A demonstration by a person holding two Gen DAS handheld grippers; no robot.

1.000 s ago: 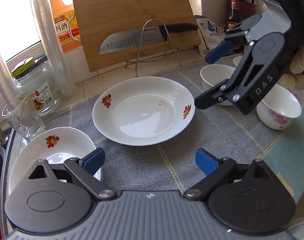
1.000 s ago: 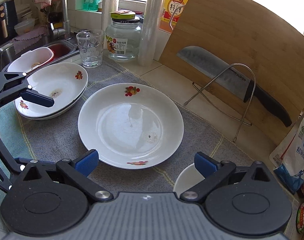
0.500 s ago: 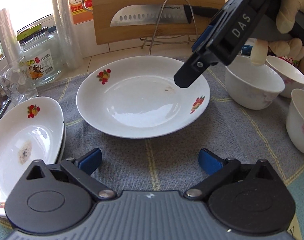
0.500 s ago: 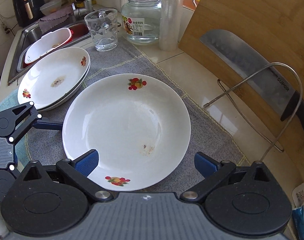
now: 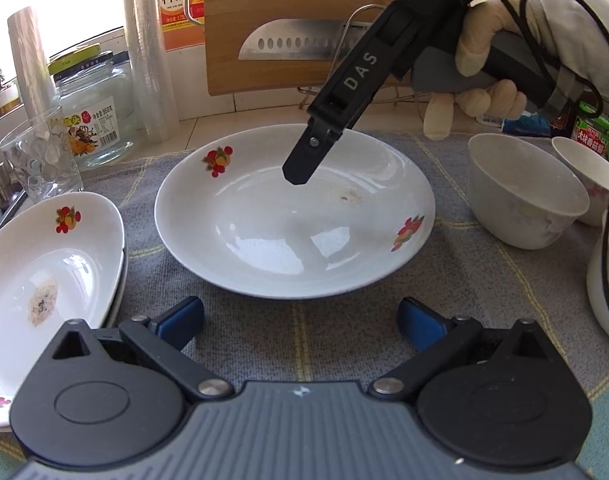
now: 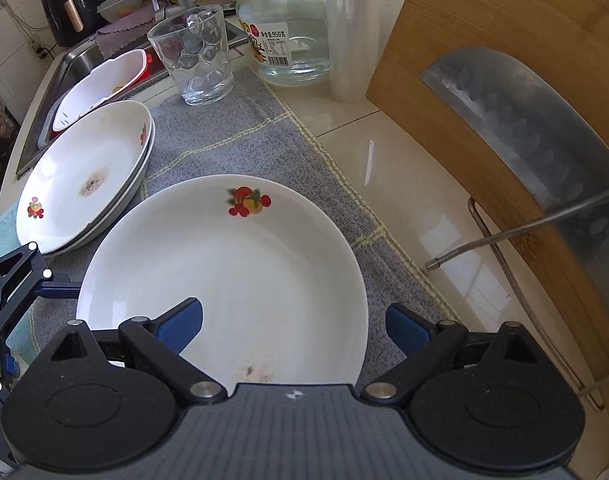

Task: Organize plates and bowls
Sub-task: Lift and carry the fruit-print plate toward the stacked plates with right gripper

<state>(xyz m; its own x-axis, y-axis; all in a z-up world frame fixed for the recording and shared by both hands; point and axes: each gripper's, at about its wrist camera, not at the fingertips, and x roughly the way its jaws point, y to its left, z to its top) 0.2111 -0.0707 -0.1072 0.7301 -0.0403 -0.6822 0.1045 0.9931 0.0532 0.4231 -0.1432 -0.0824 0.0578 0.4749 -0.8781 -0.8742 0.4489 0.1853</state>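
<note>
A white plate with fruit prints (image 5: 294, 216) lies on the grey mat in the middle; it also fills the right wrist view (image 6: 240, 268). My left gripper (image 5: 300, 320) is open and empty just short of its near rim. My right gripper (image 6: 294, 326) is open, its jaws straddling the plate's far rim, one finger (image 5: 304, 164) over the inside. A stack of like plates (image 5: 44, 268) sits at the left, also in the right wrist view (image 6: 84, 176). White bowls (image 5: 524, 196) stand at the right.
A drinking glass (image 6: 194, 52), a glass jar (image 6: 288, 32) and a plastic roll (image 6: 352, 32) stand behind the mat. A cutting board with a knife (image 6: 524, 128) leans on a wire rack (image 6: 524, 228). The sink (image 6: 88, 64) holds a white basin.
My right gripper has come down lower over the middle plate, its finger now inside the rim. My left gripper has edged closer to the plate's near rim.
</note>
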